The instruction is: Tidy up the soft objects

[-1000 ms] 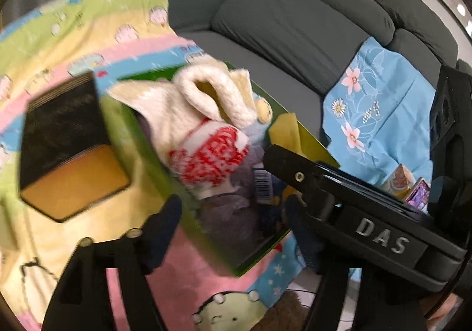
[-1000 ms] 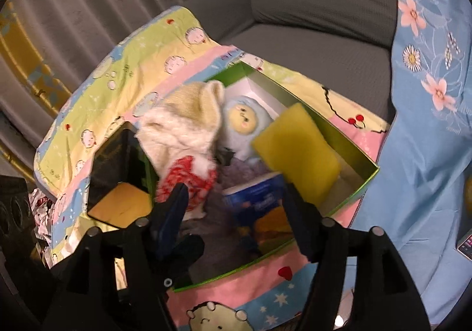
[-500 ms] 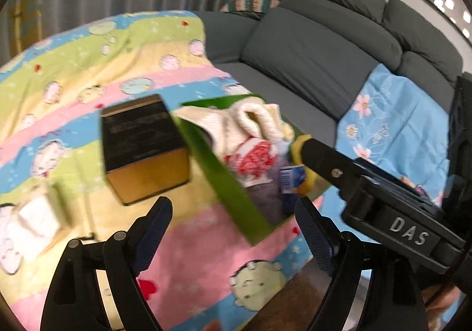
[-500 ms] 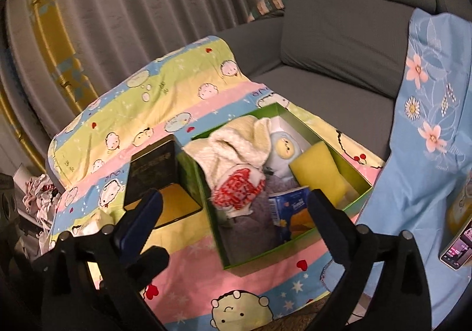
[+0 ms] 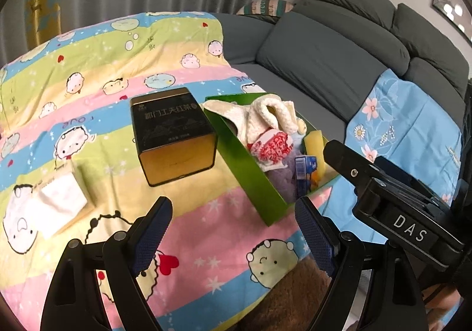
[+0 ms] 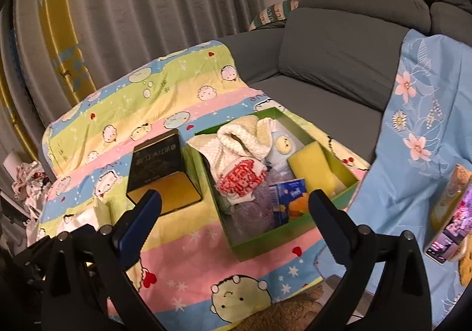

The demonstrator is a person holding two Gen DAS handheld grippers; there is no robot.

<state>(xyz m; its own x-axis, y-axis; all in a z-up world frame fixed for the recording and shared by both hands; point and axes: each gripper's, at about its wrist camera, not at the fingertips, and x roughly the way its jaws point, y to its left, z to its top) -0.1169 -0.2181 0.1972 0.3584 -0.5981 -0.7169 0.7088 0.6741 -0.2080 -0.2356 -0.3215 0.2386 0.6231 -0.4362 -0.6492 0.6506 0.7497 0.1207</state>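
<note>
A green box (image 5: 253,180) (image 6: 265,239) sits on a cartoon blanket (image 5: 206,242). In it lie a cream knitted piece (image 6: 242,136), a red-and-white cloth (image 6: 242,177), a pale blue plush (image 6: 283,148), a yellow sponge (image 6: 309,162), a blue tissue pack (image 6: 287,192) and a purple-grey towel (image 6: 253,210). My left gripper (image 5: 233,221) hangs open over the blanket, near the box's front left corner, with nothing in it. My right gripper (image 6: 235,201) is open and empty above the box's near side. Its black housing (image 5: 407,230) fills the right of the left wrist view.
A black-and-gold tin (image 5: 174,136) (image 6: 159,174) stands just left of the box. A white tissue pack (image 5: 59,207) lies further left. A blue floral cloth (image 6: 413,153) with a phone (image 6: 448,236) on it covers the grey sofa (image 5: 324,59) at right. Curtains hang behind.
Both grippers have drawn back and up from the box, which now looks smaller and farther. Both sets of jaws stand wider, the right much wider. The box's contents have not shifted.
</note>
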